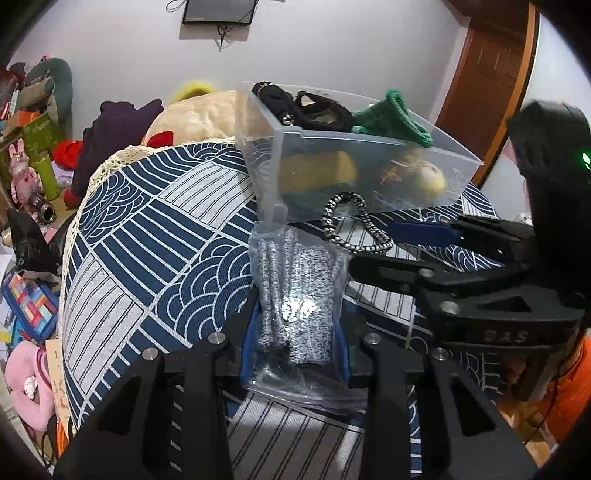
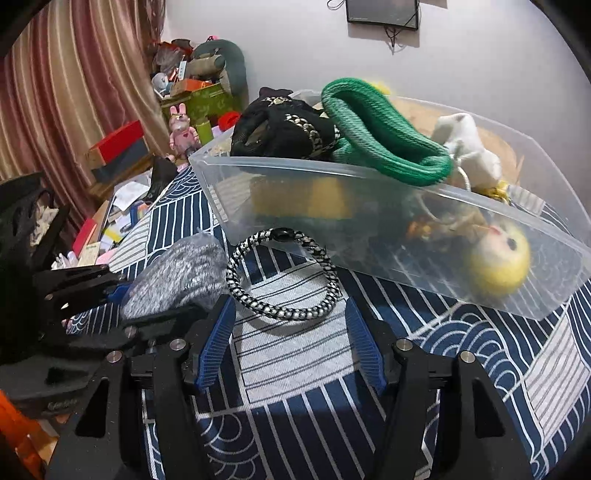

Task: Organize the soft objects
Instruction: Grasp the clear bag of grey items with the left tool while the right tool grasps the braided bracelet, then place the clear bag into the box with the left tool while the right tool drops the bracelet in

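Navy-and-white wave-patterned tablecloth point(image 2: 480, 354) covers the table. Beyond its far edge: dark wall-hung frame point(image 2: 382, 11). Left of it: striped reddish curtain point(image 2: 74, 85).

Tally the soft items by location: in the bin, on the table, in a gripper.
In the clear bin: 5 (black pouch, green cord, white plush, yellow-haired doll, yellow item)
On cloth: 1 (braided loop)
In left hand-held gripper: 1 (bagged grey gloves)
Total: 7

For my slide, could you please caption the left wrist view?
Left gripper clamps a bagged grey knit glove on the patterned tablecloth, before a clear bin of soft items.
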Tool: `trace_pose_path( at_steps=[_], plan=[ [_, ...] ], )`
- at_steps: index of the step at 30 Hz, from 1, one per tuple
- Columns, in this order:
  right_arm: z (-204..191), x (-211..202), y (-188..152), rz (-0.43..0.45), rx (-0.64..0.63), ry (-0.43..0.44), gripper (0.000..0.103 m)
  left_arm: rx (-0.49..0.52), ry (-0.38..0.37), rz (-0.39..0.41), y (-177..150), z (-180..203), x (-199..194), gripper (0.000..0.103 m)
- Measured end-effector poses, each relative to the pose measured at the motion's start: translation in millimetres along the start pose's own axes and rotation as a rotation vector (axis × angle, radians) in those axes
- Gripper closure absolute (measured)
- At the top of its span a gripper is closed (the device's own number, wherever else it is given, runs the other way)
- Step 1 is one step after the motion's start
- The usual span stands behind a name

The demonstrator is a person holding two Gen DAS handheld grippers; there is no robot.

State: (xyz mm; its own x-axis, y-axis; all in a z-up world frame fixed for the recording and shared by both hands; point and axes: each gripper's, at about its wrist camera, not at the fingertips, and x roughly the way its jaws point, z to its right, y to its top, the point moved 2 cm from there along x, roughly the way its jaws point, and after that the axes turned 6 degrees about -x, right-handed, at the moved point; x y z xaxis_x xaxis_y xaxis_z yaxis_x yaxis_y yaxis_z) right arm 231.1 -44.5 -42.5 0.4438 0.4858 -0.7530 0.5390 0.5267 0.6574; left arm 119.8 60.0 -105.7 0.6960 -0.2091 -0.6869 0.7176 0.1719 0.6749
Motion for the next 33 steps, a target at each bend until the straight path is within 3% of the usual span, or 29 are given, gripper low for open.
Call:
trace_pose_path(
  at_steps=[4,7,9,11,26,30,31,33],
  plan=[
    [-0.7,1.6,1.9,-0.002,-0.013,0.007,0.047,0.040,0.026,0.013,-3.9,5.6,-2.0,0.069],
    [-4.6,1.3,0.8,0.004,-0.034,0.015,0.062,0.053,0.036,0.016,-5.0,6.7,-2.6,0.069],
    [-6.6,2.2,1.4,0.004,-0.045,0.008,0.085,0.056,0.042,0.021,-5.6,7.1,-3.3,0.069],
    [-6.5,2.7,0.6,0.001,-0.045,0.006,0.095,0.056,0.045,0.022,-5.9,5.6,-4.1,0.069],
    [11.0,-52.1,-8.6,0.160,0.018,-0.005,0.096,0.078,0.039,0.121,8.6,18.1,-37.5,0.069],
    [10.2,-57.1,-8.4,0.154,0.007,0.018,0.094,0.090,0.042,0.144,13.9,25.0,-42.5,0.069],
    [9.5,-55.1,-8.6,0.142,0.009,0.028,0.092,0.090,0.047,0.144,15.2,25.7,-42.7,0.069],
    [8.8,-51.8,-9.8,0.129,0.024,0.057,0.069,0.089,0.054,0.151,15.7,25.4,-44.1,0.069]
  ],
)
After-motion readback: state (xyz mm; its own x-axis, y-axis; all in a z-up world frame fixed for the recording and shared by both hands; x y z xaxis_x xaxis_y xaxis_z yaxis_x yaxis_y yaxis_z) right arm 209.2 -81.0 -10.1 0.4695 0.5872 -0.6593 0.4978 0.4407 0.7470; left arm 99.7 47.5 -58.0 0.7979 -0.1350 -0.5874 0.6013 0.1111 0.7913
